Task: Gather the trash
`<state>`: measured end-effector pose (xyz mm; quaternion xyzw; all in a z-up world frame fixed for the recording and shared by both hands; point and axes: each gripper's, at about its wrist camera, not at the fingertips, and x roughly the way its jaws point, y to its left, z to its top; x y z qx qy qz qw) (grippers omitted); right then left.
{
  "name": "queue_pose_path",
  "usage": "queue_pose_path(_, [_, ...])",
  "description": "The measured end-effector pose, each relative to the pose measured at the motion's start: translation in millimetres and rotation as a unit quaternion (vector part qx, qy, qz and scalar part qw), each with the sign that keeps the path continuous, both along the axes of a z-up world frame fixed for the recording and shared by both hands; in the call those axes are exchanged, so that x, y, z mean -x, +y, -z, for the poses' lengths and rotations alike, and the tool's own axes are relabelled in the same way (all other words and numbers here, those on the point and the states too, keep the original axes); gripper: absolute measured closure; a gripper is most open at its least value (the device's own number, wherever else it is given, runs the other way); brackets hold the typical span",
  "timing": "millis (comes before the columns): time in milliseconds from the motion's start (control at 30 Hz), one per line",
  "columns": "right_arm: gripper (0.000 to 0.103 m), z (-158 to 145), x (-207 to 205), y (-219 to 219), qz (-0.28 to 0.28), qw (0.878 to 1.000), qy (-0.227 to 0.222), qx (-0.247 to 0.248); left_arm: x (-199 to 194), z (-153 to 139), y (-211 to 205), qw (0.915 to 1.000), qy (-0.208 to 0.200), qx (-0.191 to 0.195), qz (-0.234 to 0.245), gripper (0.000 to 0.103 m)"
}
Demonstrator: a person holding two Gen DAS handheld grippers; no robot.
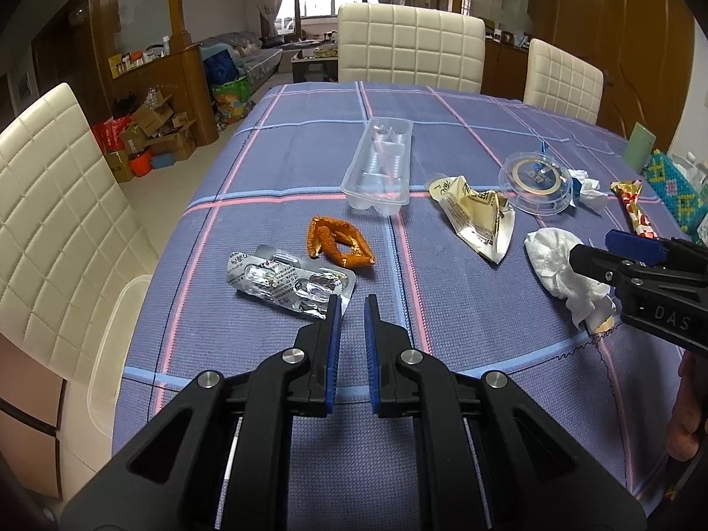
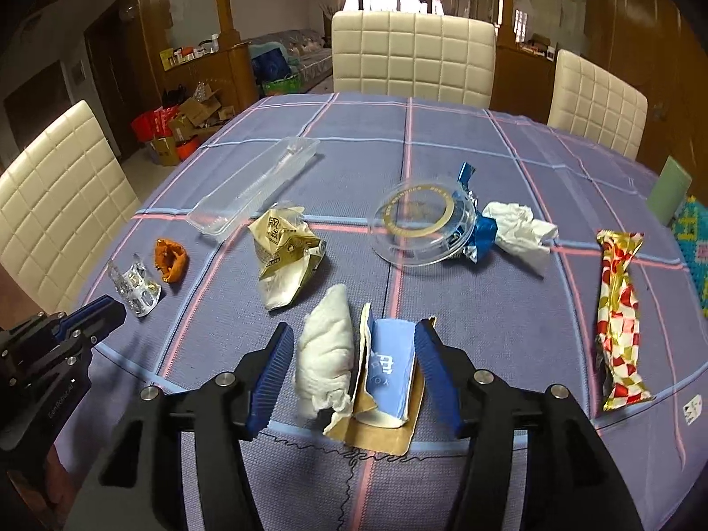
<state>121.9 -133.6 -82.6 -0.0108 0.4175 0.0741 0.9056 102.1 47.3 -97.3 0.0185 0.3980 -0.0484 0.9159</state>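
Trash lies on a blue plaid tablecloth (image 1: 464,141). My left gripper (image 1: 352,312) is open with a narrow gap and empty, just right of a silver blister pack (image 1: 287,283), with an orange peel (image 1: 338,243) beyond. My right gripper (image 2: 354,340) is wide open around a white tissue wad (image 2: 325,354) and a blue-and-brown paper wrapper (image 2: 389,376), not closed on them. It shows from the side in the left wrist view (image 1: 593,252). A crumpled cream wrapper (image 2: 285,252), a clear tray (image 2: 256,186), a round clear lid (image 2: 420,225) and a red-gold snack wrapper (image 2: 619,318) lie farther out.
Cream padded chairs stand at the far side (image 1: 409,46) and left (image 1: 57,203) of the table. A clear plastic bin (image 1: 115,345) sits by the left table edge. A crumpled tissue (image 2: 520,230) with blue foil lies beside the lid. A beaded item (image 2: 692,239) is at the right edge.
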Motion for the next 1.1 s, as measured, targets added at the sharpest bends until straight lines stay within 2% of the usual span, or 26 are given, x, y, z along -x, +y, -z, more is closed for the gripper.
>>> queue_pose_path(267, [0.047,-1.7,4.4,12.6,-0.024,1.0,-0.017,0.009,-0.2,1.0,0.8,1.0,0.001,-0.002,-0.002,0.092])
queue_pose_path(467, [0.049,3.6,0.8,18.0,-0.025,1.0,-0.008,0.013,-0.3,3.4,3.6,1.0,0.004,0.001,-0.004,0.092])
queue_pose_path(533, [0.06,5.9,0.2,19.2,-0.026,1.0,-0.003,0.012,-0.6,4.5,4.3,1.0,0.005,0.002,-0.004,0.092])
queue_pose_path(600, [0.082,9.9,-1.1,21.8,-0.029,0.999,0.007,0.018,-1.4,6.5,5.2,1.0,0.008,0.003,-0.004,0.092])
queue_pose_path(667, [0.087,11.5,-0.4,22.1,-0.027,0.999,0.008,0.015,-1.7,7.7,5.4,0.9999,0.01,0.004,-0.004,0.092])
queue_pose_path(833, [0.09,-2.2,5.3,23.9,-0.035,0.999,-0.01,-0.009,4.1,2.3,6.8,1.0,-0.006,0.005,0.001,0.092])
queue_pose_path(1100, [0.089,-21.7,13.1,43.7,-0.056,0.998,-0.034,-0.006,20.7,-21.1,30.9,0.9984,-0.035,0.044,-0.002,0.097])
